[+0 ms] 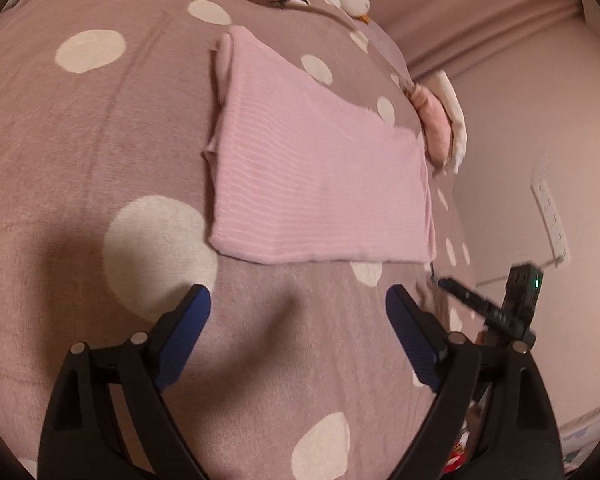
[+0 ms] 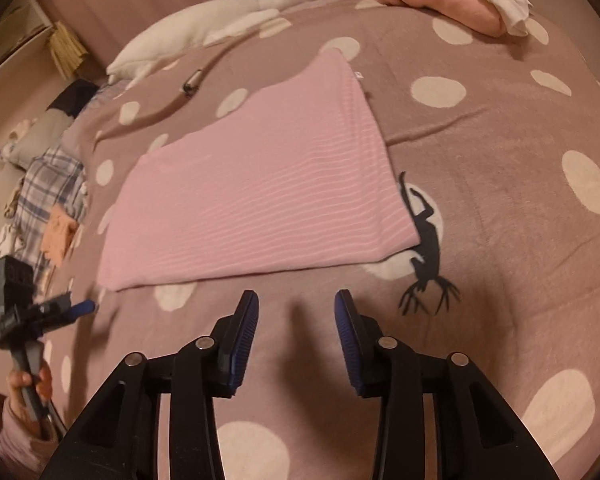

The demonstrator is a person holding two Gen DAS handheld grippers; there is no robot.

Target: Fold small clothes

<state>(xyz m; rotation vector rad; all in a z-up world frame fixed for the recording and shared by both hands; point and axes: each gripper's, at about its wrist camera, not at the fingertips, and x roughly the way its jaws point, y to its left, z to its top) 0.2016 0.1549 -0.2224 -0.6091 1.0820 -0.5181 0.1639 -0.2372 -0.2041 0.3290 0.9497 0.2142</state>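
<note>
Left wrist view: folded pink garment [image 1: 320,184] flat beyond left tongs [image 1: 298,304], gaping, empty; right tongs [image 2: 296,312] parted, empty.

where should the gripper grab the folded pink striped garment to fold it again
Probably at the two near corners of the folded pink striped garment. It lies flat on the brown polka-dot blanket, its near edge facing both open grippers, left gripper and right gripper. Come in low from the near side, pinching the layered hem at each corner.
</note>
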